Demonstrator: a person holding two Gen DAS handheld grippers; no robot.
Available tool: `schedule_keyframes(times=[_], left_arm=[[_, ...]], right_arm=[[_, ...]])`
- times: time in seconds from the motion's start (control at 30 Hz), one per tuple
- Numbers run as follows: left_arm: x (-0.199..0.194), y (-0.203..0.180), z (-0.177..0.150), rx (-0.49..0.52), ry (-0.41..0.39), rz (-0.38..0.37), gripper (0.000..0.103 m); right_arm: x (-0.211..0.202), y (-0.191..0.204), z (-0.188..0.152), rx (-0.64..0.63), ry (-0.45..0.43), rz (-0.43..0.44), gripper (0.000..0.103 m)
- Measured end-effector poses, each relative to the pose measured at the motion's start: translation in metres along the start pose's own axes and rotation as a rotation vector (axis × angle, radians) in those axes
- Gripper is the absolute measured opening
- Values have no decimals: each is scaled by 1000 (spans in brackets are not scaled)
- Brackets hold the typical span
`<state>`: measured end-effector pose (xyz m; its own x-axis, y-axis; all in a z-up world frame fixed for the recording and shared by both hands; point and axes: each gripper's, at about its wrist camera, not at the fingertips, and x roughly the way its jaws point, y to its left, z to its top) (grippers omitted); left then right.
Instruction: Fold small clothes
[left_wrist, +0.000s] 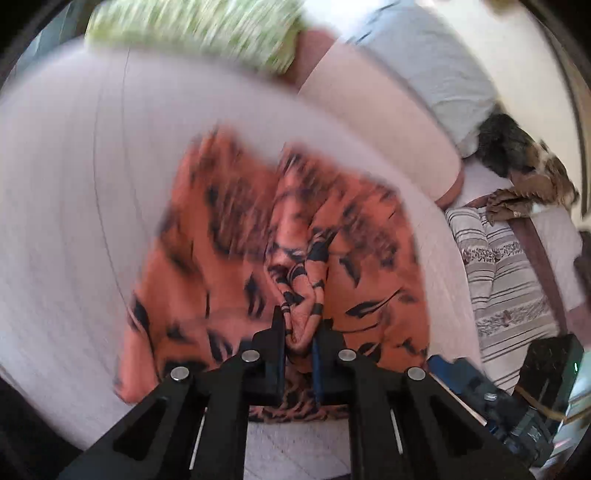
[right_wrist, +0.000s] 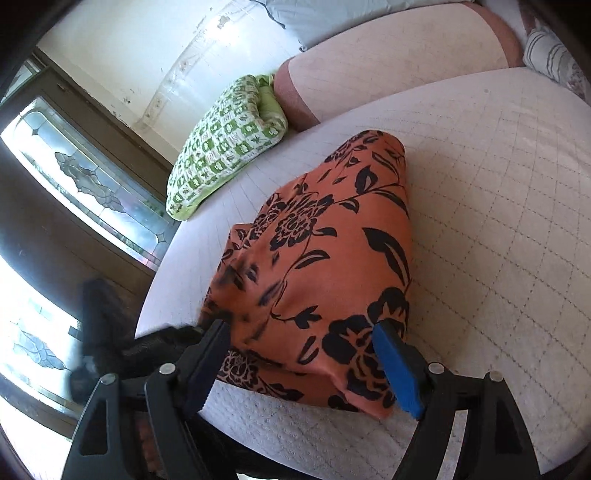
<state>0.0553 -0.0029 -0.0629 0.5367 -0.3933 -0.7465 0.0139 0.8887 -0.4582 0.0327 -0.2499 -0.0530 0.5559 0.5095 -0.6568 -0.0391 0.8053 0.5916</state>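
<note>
Left wrist view: your left gripper (left_wrist: 299, 332) pinches a bunched ridge of the orange floral garment (left_wrist: 229, 266) lying on the white mattress (left_wrist: 55, 184). Your right gripper (right_wrist: 303, 343) gapes above its near edge, holding nothing — probably mid-fold; next, clamp that edge and carry it toward the green pillow (right_wrist: 225, 147).

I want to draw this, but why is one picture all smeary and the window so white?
Left wrist view: motion blur smears the orange cloth and green pillow; only the tongs look sharp. Right wrist view: mostly crisp, but daylight washes out the window, and the fisheye lens bends the bed edge.
</note>
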Motion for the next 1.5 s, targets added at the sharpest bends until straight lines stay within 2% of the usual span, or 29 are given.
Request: schedule_keyframes(times=[0.07,0.13,0.17,0.2,0.3,0.37,0.5,0.63,0.7,0.77,0.8,0.83,0.87,0.93,0.97,1.13,1.17,1.23,1.3,1.37,1.43,1.5], left_arm=[[-35,-35,0,180,-161,69,11],[-48,-49,-7,261,-228,107,11],[-42,-48,-11,267,-220,128,11],[-24,-38,-16,245,-163,146,11],[24,8,-31,81,32,155,11],[29,18,-33,46,31,125,11],[30,15,-31,74,11,126,11],[24,15,-38,113,-11,140,11],[25,9,-42,157,-23,162,11],[17,8,-48,193,-32,177,11],[17,6,-50,210,-38,183,11],[16,4,-50,225,-45,190,11],[16,2,-51,229,-49,190,11],[15,-2,-51,235,-72,188,11],[11,-5,-50,241,-92,188,11],[-46,-24,-54,312,-294,200,11],[-50,-24,-56,321,-308,211,11],[-42,-12,-61,287,-259,229,11],[-24,9,-63,216,-155,251,11],[-12,30,-61,116,-63,216,12],[-13,38,-60,81,-51,192,12],[-21,30,-60,107,-88,196,12]], right_arm=[[-4,-1,3,-2,-8,-1,82],[-6,3,12,-15,-17,-9,82],[-8,7,20,-29,-25,-17,82],[-7,10,26,-38,-25,-26,82],[4,29,53,-93,28,-79,85],[21,50,71,-173,90,-111,85],[90,101,103,-366,278,-240,86],[165,126,118,-383,425,-350,85],[197,124,119,-362,467,-422,85],[225,113,109,-349,563,-475,85],[231,108,106,-361,576,-504,83],[233,105,103,-374,570,-536,63],[229,103,104,-375,550,-543,53],[213,101,113,-330,520,-471,31],[204,100,117,-306,503,-438,25],[143,116,136,-232,385,-187,23],[139,119,136,-230,376,-161,23],[146,120,128,-227,388,-116,24],[169,109,118,-211,422,-79,24],[195,91,101,-169,484,-94,23],[206,83,98,-145,489,-97,23],[200,90,104,-154,472,-88,23]])
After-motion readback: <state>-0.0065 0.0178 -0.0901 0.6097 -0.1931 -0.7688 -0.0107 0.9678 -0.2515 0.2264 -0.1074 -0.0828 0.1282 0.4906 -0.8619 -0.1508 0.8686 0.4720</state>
